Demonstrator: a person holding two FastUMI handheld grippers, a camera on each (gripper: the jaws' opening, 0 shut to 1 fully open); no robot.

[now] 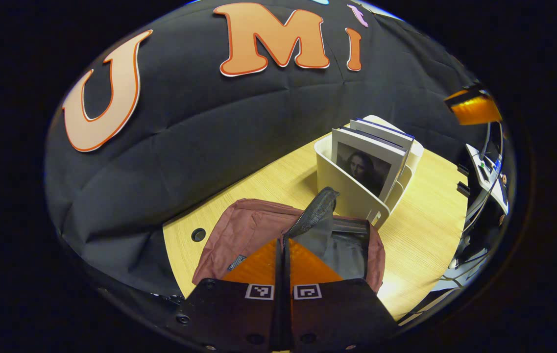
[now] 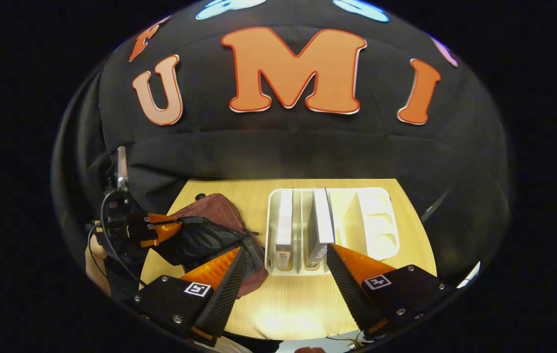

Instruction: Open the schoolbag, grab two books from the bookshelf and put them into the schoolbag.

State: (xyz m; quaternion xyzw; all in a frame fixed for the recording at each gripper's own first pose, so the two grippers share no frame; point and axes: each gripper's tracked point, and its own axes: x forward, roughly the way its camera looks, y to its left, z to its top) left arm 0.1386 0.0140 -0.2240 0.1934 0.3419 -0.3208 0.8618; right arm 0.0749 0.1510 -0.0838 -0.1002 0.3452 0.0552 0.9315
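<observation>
**Bag held open, time to get a book**

The left gripper (image 1: 283, 255) has its two orange fingers pressed tight together on the dark flap (image 1: 315, 215) of the schoolbag (image 1: 249, 230). It holds the flap up, so the bag's mouth is open and the black lining (image 1: 347, 250) shows inside. The reddish-brown bag lies on the wooden table (image 1: 425, 245), just beside the white bookshelf (image 1: 351, 196).

The right gripper (image 2: 283, 279) has its fingers spread wide, with nothing between them. It hangs above the table in front of the bookshelf (image 2: 381, 220). In the right gripper view, two books stand up in their slots: the left book (image 2: 284, 223) and the right book (image 2: 324, 223). The other slots look bare. The left gripper (image 2: 158, 230) shows far off on the left side, by the bag (image 2: 214, 206).

The next job, I think, is to pick the first book. A good way is to line the wide fingers up with one book's thin top edge, one finger on each side. Go straight down into the slot, and do not bump the white walls. Squeeze only when both fingers are past the edge. Meanwhile the left gripper should keep the flap high, so the bag does not fall shut.

As for writing, the front book has a picture of a woman on its cover (image 1: 364, 169). The book spines and a small tag (image 1: 235, 262) on the bag have marks, but they are too small to read. The grippers carry little black-and-white square markers.
</observation>
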